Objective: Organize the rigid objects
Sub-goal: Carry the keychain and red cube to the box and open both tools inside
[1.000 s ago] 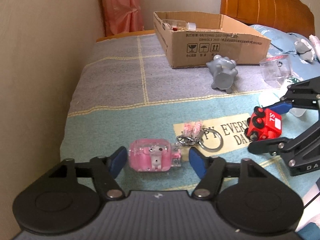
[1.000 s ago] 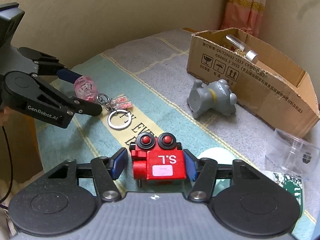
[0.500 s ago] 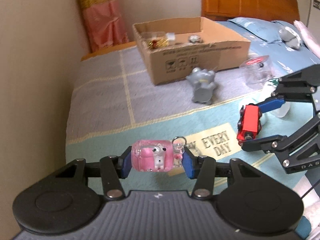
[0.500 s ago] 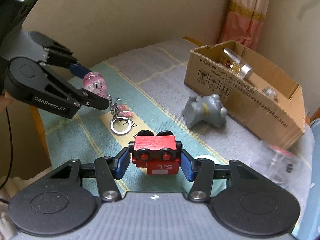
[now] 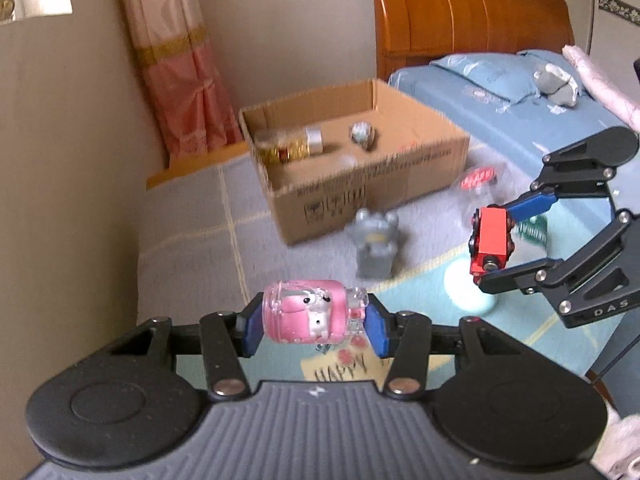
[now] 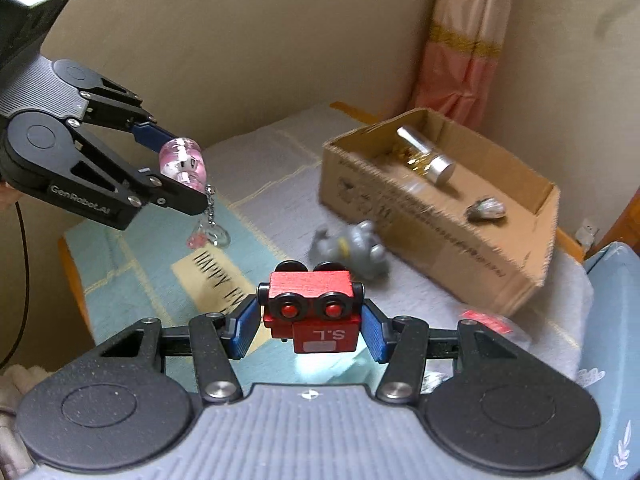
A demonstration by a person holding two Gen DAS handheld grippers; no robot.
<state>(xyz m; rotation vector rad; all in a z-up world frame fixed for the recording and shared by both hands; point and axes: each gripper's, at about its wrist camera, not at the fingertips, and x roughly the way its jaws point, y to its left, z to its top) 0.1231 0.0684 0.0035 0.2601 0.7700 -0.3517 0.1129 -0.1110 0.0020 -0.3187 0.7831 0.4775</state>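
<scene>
Now | left gripper [image 5: 314,326] clamps one pink charm [image 5: 304,316] (aloft) | right gripper [image 6: 308,330] clamps one red car [image 6: 312,304]

A grey toy figure [image 6: 351,249] lies just before the cardboard box [image 6: 472,236].

Between blue-padded jaws: a translucent pink plastic keychain charm [image 5: 306,312] and a glossy red wooden toy train [image 6: 314,306] with black wheels; ahead, a plain brown cardboard box [image 6: 440,216].

soft dim daylight, motion-blurred background, fisheye-bent edges.
</scene>
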